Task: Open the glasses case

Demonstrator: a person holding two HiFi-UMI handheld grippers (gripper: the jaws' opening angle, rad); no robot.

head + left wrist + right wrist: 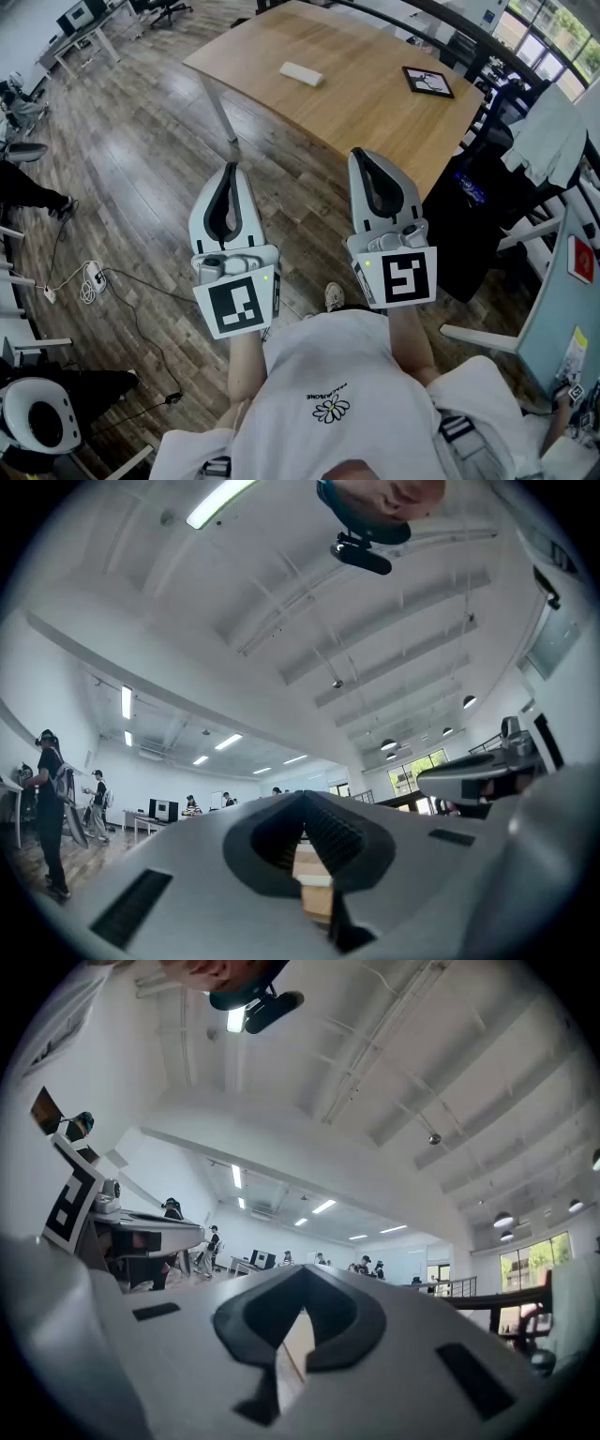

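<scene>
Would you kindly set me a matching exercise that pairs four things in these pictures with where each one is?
Things:
1. glasses case
2. black-edged tablet
3. left hand-held gripper
4. white cable coil

Places:
A. on the floor, at the head view's left
B. held up, shut and empty, short of the table
C. by the table's right edge
D. on the table, left of the tablet

Pairs: 1-D, 2-C, 3-B, 4-A
</scene>
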